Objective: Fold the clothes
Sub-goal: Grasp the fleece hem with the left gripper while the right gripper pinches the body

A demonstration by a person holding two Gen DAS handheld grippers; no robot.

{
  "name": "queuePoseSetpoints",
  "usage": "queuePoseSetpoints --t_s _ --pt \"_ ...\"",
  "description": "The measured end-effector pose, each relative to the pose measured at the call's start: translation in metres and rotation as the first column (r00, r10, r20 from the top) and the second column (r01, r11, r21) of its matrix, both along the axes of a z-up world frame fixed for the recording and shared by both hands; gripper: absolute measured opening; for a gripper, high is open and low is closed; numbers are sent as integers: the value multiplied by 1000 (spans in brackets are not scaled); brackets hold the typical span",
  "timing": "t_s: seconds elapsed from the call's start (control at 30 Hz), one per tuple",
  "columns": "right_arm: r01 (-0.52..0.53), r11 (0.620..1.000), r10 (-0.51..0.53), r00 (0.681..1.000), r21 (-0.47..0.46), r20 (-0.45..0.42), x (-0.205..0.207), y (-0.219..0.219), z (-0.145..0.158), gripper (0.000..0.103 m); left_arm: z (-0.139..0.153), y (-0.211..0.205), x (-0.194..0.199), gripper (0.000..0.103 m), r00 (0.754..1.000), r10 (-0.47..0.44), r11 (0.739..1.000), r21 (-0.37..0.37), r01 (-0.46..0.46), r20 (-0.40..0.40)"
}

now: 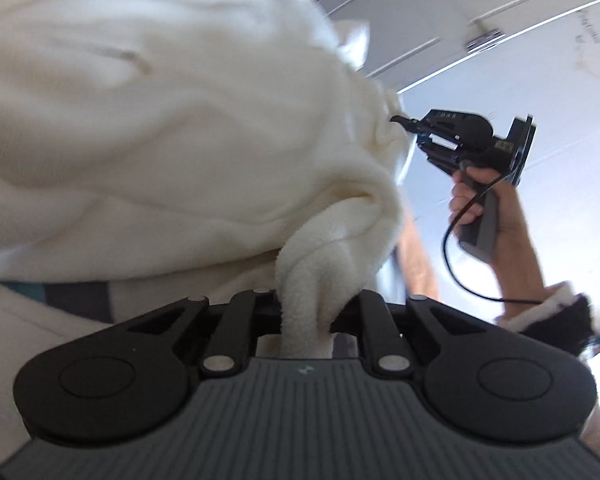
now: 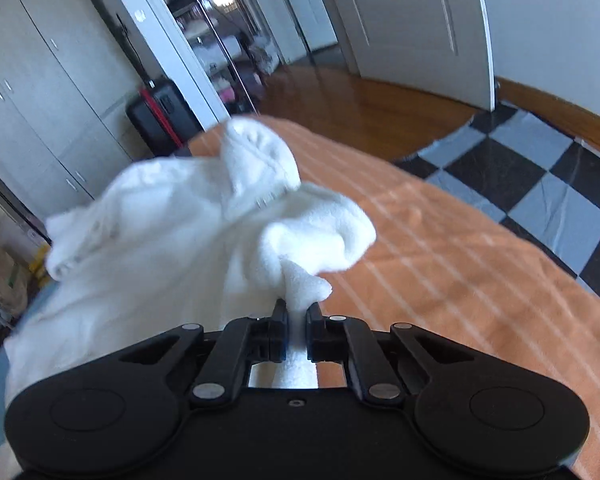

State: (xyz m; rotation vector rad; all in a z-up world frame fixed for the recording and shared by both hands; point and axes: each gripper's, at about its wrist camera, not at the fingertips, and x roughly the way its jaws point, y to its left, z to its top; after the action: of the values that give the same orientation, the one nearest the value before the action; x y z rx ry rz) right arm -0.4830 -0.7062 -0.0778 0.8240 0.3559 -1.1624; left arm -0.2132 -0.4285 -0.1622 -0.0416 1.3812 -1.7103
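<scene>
Fleece garment (image 2: 172,240), white, hangs bunched above the orange bed (image 2: 460,280); your left gripper (image 1: 306,312) and right gripper (image 2: 297,320) each pinch a tuft. No fold visible yet; whole folding remains.

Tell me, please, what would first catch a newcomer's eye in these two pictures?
A fluffy white garment fills the left wrist view, held up between both grippers. The left gripper has its jaws closed on a bunched corner, and the right gripper pinches another fold. Below, an orange striped cover spreads towards a black-and-grey checked floor.
</scene>
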Motion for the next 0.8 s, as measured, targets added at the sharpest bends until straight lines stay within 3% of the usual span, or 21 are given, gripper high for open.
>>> queuePoseSetpoints --t_s 0.07,0.13,0.17,0.2,0.23,0.3,0.33,0.4,0.47,0.53,0.57,0.67,0.7,0.73,0.77,0.8 --pt "24 993 -34 996 -115 -85 -1 15 19 7 5 3 1 12 994 -44 998 -54 39 -100" --pt "55 978 -103 966 -201 -238 1 22 26 0 -4 0 2 14 963 -102 994 -69 88 -249" --pt "94 976 -161 918 -196 -362 5 16 16 0 -8 -3 1 14 956 -106 994 -50 96 -273" --pt "133 972 -213 852 -195 -479 8 10 6 1 -10 -6 0 15 967 -96 995 -23 93 -238" --pt "151 974 -218 817 -167 -534 7 5 -3 1 -9 -8 -4 15 983 -90 996 2 91 -161" --pt "148 988 -154 902 -47 -403 -10 5 -9 1 -6 -11 -14 15 994 -107 994 34 107 -6" --pt "140 990 -132 944 3 -302 -17 8 -7 2 -4 -12 -18 15 993 -116 993 36 115 31" --pt "109 991 -100 989 72 -109 -25 15 -1 10 -1 -11 -24 15 991 -121 992 31 119 60" --pt "64 993 -66 998 103 18 -25 20 3 20 3 -8 -26 15 990 -111 994 29 108 91" --pt "11 993 -20 997 122 68 -19 24 3 60 5 -5 -26 24 989 -95 995 30 92 112" --pt "-11 991 2 998 133 70 -14 26 2 65 5 -5 -24 28 990 -85 996 32 82 111" --pt "-50 978 56 998 202 -25 5 31 -12 67 3 -5 -19 33 995 -65 997 33 63 75" --pt "-61 972 75 996 227 -56 11 31 -19 65 4 -7 -17 33 997 -66 998 24 65 39" --pt "-81 970 103 991 231 -85 14 32 -22 32 5 -9 -14 31 998 -68 998 15 68 4" --pt "-110 973 139 981 201 -136 19 36 -21 9 6 -11 -12 28 997 -69 998 7 70 -31" --pt "-141 980 169 962 137 -217 22 41 -13 8 3 -11 -8 26 992 -66 998 2 66 -109"
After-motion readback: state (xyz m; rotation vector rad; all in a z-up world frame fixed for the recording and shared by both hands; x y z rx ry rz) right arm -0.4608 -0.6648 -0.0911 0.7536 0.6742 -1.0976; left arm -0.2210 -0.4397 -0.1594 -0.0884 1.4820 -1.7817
